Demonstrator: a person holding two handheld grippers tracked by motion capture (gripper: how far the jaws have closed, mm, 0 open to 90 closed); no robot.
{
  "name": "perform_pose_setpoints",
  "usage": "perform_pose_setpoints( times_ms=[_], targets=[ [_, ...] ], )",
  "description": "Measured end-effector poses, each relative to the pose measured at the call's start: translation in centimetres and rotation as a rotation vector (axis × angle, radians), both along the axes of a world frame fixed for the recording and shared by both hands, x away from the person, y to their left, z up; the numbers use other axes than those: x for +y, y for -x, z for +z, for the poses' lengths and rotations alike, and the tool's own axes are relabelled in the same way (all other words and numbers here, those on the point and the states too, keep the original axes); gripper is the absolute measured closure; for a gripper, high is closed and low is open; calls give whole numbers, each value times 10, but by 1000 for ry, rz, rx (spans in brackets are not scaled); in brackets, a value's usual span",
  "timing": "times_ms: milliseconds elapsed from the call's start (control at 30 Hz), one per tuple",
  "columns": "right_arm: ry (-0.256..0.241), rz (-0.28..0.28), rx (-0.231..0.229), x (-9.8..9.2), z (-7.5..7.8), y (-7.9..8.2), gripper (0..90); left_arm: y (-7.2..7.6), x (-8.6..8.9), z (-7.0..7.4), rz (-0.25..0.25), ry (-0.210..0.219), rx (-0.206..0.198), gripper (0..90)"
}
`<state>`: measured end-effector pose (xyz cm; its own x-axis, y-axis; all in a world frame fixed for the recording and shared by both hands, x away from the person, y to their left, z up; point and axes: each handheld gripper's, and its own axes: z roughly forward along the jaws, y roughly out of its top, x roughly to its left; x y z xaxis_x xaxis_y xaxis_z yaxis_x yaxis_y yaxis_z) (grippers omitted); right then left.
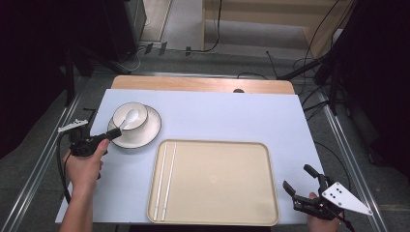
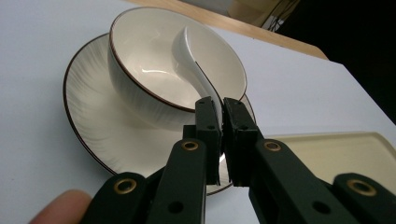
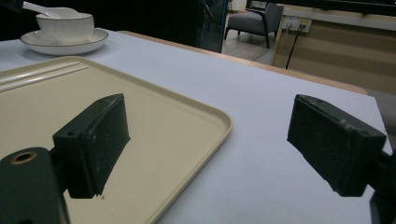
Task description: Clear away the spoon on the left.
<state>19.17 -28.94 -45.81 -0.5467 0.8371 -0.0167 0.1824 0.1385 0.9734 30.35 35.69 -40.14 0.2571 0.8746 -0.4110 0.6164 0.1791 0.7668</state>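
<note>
The left tongs [image 2: 220,109] are clamped on the white spoon [image 2: 196,65] handle, its scoop lying in the bowl [image 2: 140,70] on the saucer [image 2: 88,121] at the worktop's ten o'clock; the right tongs [image 3: 205,140] stand wide apart at five o'clock, beside the tray [image 3: 187,116]

Open tabletop [image 1: 232,116] right of the bowl [image 1: 129,116]; chopsticks [image 1: 165,180] along tray's left edge.

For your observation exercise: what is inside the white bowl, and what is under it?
Inside the bowl lies a white spoon; the left gripper is shut on its handle. The bowl stands on a plate. The plate's centre is covered by the bowl.
</note>
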Motion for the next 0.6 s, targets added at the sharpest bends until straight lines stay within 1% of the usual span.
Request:
perform_pose_setpoints(
  times_ms=[100,167,267,333,400,467,600],
  targets=[
    [-1,1,3,1,0,-1,131,5,0,3,-7,3,-15,862],
    [-2,3,7,2,-1,-1,131,8,-1,4,-17,13,-20,862],
    [0,7,8,3,-1,-2,131,11,-5,6,-29,-1,-25,862],
    [3,9,7,4,-1,-2,130,13,-6,8,-36,-3,-30,862],
    [3,10,8,4,-1,-2,131,15,-7,9,-40,8,-39,862],
    [2,11,8,4,-2,-3,131,16,-10,11,-43,-2,-46,862],
    [-2,8,10,3,-2,-3,131,20,-20,13,-66,-3,-53,862]
  ],
)
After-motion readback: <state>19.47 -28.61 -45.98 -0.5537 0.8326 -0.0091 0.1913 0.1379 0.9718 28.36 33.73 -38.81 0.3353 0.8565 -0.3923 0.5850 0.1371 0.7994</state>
